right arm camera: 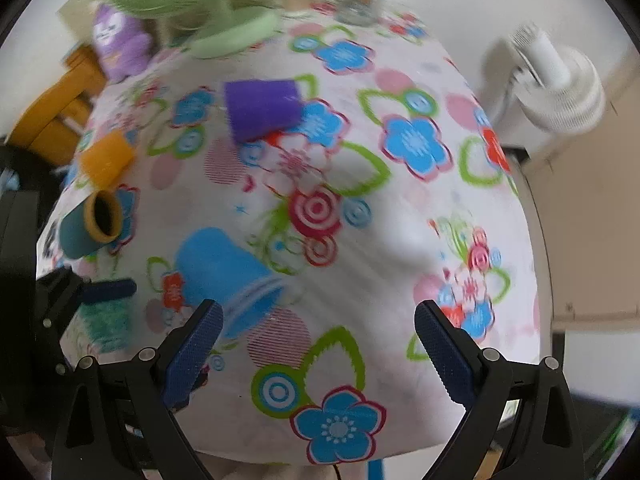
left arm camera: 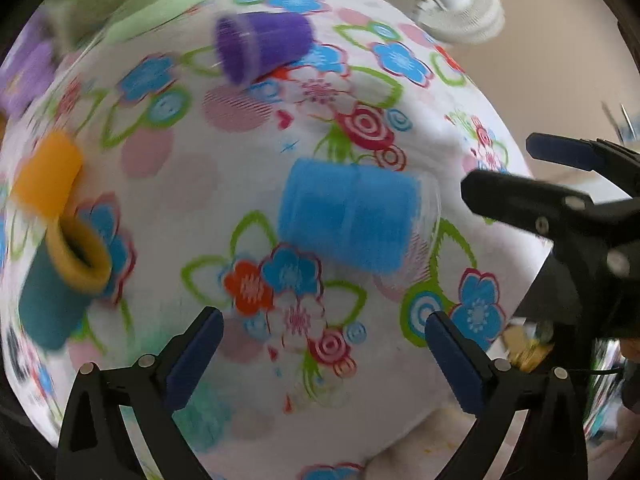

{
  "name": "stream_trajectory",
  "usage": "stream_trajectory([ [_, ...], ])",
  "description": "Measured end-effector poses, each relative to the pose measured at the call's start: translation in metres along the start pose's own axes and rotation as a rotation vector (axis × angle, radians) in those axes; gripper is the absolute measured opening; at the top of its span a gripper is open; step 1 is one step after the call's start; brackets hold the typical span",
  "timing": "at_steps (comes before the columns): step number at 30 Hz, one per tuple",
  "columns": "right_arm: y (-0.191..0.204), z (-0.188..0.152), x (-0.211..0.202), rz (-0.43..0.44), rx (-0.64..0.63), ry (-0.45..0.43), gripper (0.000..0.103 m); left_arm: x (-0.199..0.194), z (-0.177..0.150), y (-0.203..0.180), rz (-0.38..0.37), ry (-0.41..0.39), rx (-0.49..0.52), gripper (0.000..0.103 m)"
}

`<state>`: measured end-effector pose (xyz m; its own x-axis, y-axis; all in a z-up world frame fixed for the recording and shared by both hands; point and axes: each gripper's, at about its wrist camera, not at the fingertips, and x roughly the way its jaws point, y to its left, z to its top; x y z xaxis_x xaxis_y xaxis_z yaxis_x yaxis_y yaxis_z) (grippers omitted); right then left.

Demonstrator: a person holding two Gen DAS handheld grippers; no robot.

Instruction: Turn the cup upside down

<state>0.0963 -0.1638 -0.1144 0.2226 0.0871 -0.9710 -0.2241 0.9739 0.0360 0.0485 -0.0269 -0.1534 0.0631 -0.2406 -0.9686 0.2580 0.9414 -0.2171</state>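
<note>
Both jaws gape; blue cup (left arm camera: 352,216) lies sideways beyond them, untouched.

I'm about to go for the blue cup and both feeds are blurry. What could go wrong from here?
1. The blue cup lies on its side near the table edge; a nudge could roll it off.
2. Both the left gripper and right gripper are open and close to it, so they might collide.
3. The flowered tablecloth looks wrinkled, and a finger could snag it and shift the purple cup.

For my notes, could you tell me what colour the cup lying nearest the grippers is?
Bright blue cup, lying on its side; clearest in the left wrist view.
</note>
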Motion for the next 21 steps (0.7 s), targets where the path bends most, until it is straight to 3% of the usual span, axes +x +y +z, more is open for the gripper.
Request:
stream_trajectory([
  [6, 0.026, 0.015, -0.001, 0.060, -0.179, -0.004, 0.098, -0.008, -0.015, 0.009, 0.100, -0.025, -0.210, 0.102],
  [10, 0.048, 0.026, 0.011, 0.060, -0.325, 0.012, 0.098, -0.007, -0.017, 0.016, 0.080, -0.042, -0.320, 0.102],
  [21, 0.079, 0.042, 0.056, 0.039, -0.585, 0.125, 0.085, 0.010, -0.012, 0.029, 0.097, -0.042, -0.399, 0.102],
])
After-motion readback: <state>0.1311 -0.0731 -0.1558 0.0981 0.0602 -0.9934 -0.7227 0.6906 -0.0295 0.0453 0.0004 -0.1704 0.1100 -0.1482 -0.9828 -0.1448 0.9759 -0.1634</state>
